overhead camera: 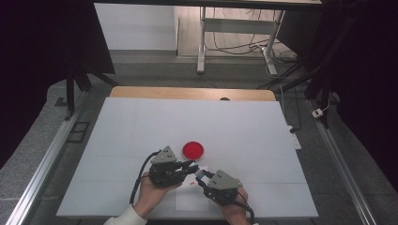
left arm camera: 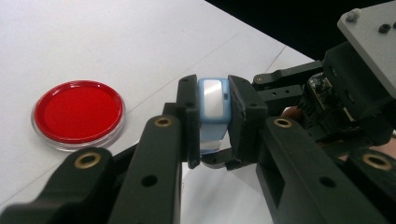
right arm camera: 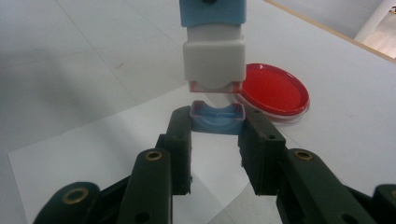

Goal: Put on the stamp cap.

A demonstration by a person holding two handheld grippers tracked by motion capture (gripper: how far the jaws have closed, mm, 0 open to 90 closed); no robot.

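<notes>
My left gripper (left arm camera: 213, 109) is shut on a small stamp (left arm camera: 213, 99) with a light blue top and a white body (right arm camera: 214, 60). The stamp's red-edged end points at my right gripper (right arm camera: 217, 122). That gripper is shut on a small blue cap (right arm camera: 217, 120), which sits just off the stamp's end with a narrow gap between them. In the high view the left gripper (overhead camera: 193, 167) and right gripper (overhead camera: 201, 175) meet tip to tip near the table's front middle.
A round red dish (overhead camera: 193, 149) with a clear rim lies flat just beyond the grippers. A white paper sheet (overhead camera: 187, 200) with a small red mark (overhead camera: 193, 183) lies under them. The white table top (overhead camera: 141, 126) stretches away on all sides.
</notes>
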